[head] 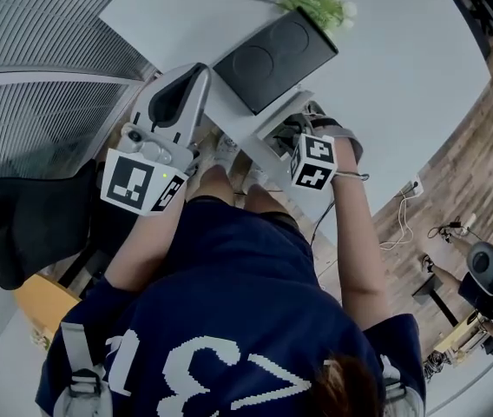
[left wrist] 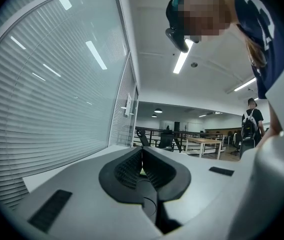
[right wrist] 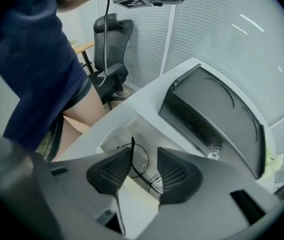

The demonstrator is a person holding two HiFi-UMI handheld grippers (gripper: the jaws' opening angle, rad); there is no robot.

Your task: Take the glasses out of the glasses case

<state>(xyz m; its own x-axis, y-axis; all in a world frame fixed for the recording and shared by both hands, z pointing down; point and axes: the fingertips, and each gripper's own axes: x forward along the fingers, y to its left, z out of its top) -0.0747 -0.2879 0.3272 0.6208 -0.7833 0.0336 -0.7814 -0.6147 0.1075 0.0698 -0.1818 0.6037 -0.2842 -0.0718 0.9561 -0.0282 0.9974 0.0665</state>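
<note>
Right gripper (right wrist: 144, 152) hangs wide-jawed over the glasses (right wrist: 147, 174), which lie on the table (right wrist: 147, 100) beside the case (right wrist: 212, 119), apparently already out. Left gripper (left wrist: 142, 156) is pinched shut, empty, kept aside.

I count two tongs, the left tongs (left wrist: 142, 164) and the right tongs (right wrist: 144, 154). On the one bench (head: 403, 76) I see one black glasses case (head: 272, 59), one pair of glasses (right wrist: 138, 163) and one bunch of green flowers (head: 316, 3) at the far edge. One black office chair (head: 21, 224) stands at the left.
</note>
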